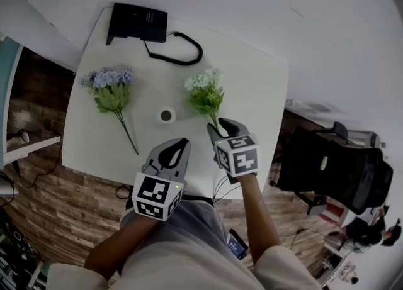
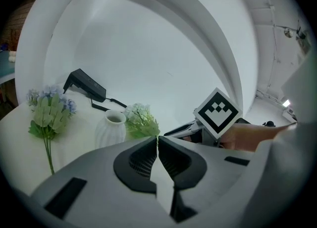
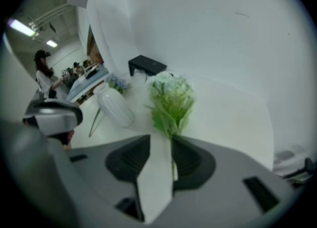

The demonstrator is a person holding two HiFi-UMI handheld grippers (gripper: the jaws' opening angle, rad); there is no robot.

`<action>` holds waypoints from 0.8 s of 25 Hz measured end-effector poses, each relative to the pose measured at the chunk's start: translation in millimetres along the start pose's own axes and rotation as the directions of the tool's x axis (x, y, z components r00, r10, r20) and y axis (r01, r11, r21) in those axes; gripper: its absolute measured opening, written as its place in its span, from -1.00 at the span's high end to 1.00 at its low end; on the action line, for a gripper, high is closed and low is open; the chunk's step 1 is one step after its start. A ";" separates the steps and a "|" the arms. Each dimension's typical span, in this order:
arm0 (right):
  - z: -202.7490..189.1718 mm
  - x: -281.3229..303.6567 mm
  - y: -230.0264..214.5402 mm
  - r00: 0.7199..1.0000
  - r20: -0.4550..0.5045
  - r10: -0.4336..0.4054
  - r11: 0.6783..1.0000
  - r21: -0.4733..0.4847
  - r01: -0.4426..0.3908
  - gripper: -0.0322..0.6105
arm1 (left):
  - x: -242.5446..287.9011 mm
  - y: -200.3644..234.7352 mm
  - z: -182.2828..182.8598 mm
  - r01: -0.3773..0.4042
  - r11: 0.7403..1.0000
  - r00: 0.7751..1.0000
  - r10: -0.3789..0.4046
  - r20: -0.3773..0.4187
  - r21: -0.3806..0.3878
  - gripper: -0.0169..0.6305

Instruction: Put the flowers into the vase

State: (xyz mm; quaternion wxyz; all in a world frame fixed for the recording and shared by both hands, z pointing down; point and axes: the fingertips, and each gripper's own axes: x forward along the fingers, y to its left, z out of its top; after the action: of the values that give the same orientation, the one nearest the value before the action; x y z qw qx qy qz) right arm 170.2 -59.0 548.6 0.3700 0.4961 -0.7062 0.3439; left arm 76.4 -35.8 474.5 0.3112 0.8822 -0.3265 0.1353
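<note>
- Flowers lie in two bunches on the white table (image 1: 252,81). We see a blue-purple bunch (image 1: 111,87) at the left and a white-green bunch (image 1: 205,94) at the right. Both are flat on the tabletop, with their stems pointing toward the near edge.
- Between them stands the vase (image 1: 166,115), small, white and upright, just beside the white-green bunch. Both bunches lie outside it.
- We find the right gripper (image 1: 219,125) angled down over the stem end of the white-green bunch, its jaws standing wide apart. In the right gripper view the thin stem runs up through the gap, close along the right-hand pad, and the other pad stands clear of it. We cannot tell whether that nearer pad touches the stem.
- The left gripper (image 1: 182,141) hovers over the near part of the table, just beside the right one. Its jaws are closed tight together with nothing between them, and it points toward the vase.
- At the far edge we see a black device (image 1: 137,22) with a looped black cord (image 1: 182,50).
- A black office chair (image 1: 340,169) stands on the floor, off the table to the right.
</note>
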 end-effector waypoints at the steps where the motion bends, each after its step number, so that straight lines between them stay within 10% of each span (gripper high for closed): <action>1: -0.3 1.9 -1.8 1.000 -0.006 0.009 1.000 0.002 -0.009 0.44 | 3.0 -1.9 -1.1 0.005 1.000 1.000 -0.005 -0.004 -0.004 0.88; 20: -7.8 39.9 -21.1 0.989 -0.134 0.058 0.998 -0.019 -0.062 0.42 | 22.3 -3.3 -21.8 0.011 0.997 0.998 -0.015 -0.057 -0.076 0.88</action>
State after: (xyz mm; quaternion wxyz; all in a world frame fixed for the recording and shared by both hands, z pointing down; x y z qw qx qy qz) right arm 182.4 -75.9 589.3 0.4117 0.4461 -0.6984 0.3790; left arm 94.5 -30.9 499.7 0.3545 0.8676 -0.3165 0.1462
